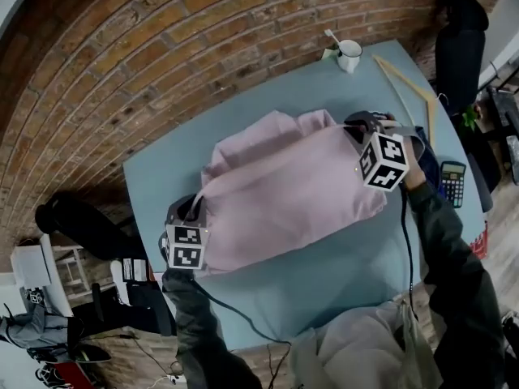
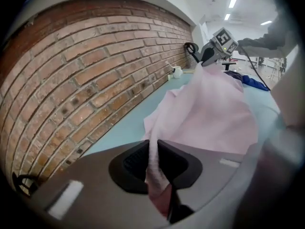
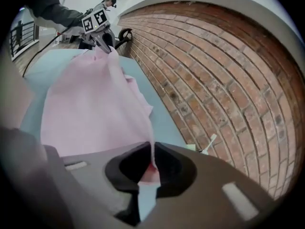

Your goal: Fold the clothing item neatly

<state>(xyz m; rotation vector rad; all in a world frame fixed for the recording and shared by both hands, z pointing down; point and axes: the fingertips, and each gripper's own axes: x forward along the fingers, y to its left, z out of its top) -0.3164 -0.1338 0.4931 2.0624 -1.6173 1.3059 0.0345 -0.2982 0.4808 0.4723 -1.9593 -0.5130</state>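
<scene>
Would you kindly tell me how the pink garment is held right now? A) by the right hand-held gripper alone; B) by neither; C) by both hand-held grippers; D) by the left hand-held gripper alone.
C: each gripper view shows jaws shut on the pink garment, the left hand-held gripper at one end, the right hand-held gripper at the other.

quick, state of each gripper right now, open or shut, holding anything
left gripper: shut on an edge of the pink garment
right gripper: shut on the pink garment at its other end
</scene>
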